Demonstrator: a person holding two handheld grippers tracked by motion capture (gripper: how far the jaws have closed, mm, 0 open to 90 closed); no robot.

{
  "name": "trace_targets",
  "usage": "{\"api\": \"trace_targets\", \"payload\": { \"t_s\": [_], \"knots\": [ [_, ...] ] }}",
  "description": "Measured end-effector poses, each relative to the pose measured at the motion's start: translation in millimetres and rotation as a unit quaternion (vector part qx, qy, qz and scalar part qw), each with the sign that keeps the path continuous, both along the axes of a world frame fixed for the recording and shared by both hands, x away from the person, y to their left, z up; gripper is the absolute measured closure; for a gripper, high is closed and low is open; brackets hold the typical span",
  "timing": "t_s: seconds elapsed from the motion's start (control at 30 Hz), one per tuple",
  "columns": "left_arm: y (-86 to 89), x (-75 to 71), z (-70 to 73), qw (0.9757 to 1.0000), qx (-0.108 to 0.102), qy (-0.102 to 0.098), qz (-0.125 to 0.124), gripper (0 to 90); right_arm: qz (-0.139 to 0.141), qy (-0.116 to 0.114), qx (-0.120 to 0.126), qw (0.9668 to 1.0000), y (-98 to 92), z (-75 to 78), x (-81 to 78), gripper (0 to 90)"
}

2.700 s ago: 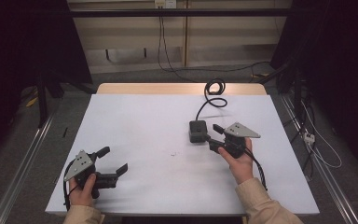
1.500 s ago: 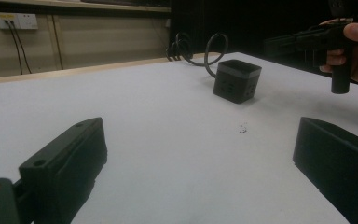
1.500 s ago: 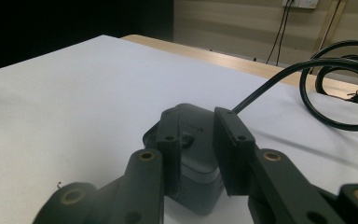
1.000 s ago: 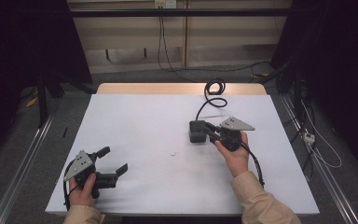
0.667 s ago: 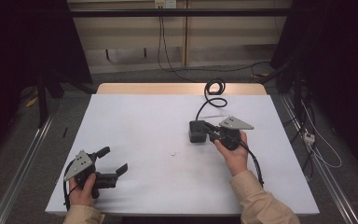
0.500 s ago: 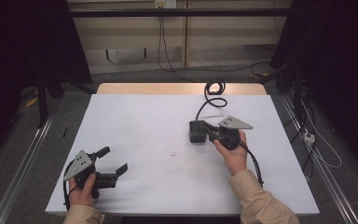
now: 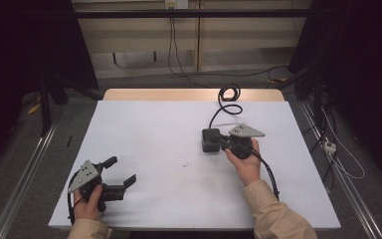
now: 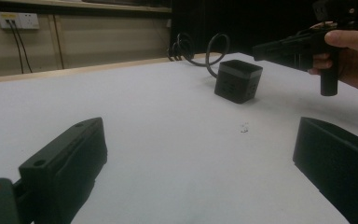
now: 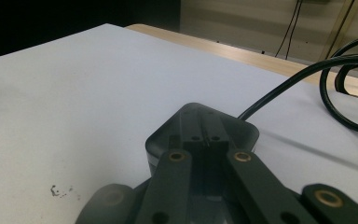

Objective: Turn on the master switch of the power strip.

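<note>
On the right half of the white table [image 7: 144, 129], the right gripper [image 7: 226, 143] now hangs just over the black power adapter [image 7: 210, 140], having come in from the near right where it stood a little off the box a few seconds ago. Its jaws have just been closing and now stand together, tips resting above the adapter's top face; in the right gripper view nothing sits between them, so this reads as a press or a nudge on the lid rather than a grasp. The adapter itself keeps its place near the middle-right, upright on the cloth, with its black cable [image 7: 227, 102] curling away toward the far edge.

Down at the near left corner, the left gripper [image 7: 122, 172] rests low with its jaws spread wide and empty, just as before. A small dark speck [image 7: 185, 164] lies between the two hands.

Judging by this, the work is only at its contact stage: the box is touched from above, not lifted.
</note>
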State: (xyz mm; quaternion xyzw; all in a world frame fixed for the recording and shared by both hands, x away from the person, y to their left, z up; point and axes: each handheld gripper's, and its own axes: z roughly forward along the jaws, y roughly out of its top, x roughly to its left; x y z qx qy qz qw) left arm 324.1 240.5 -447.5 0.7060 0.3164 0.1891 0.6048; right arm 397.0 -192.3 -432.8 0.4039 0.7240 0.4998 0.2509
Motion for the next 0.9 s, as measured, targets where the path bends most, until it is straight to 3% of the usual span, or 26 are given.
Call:
{"api": "trace_targets", "payload": {
  "t_s": [0.9],
  "knots": [
    [1.0,0.3,-0.1,1.0000,0.000,0.000,0.000,2.3,-0.003,0.000,-0.010,0.9999,7.7,-6.7,8.6,90.0]
  ]
}}
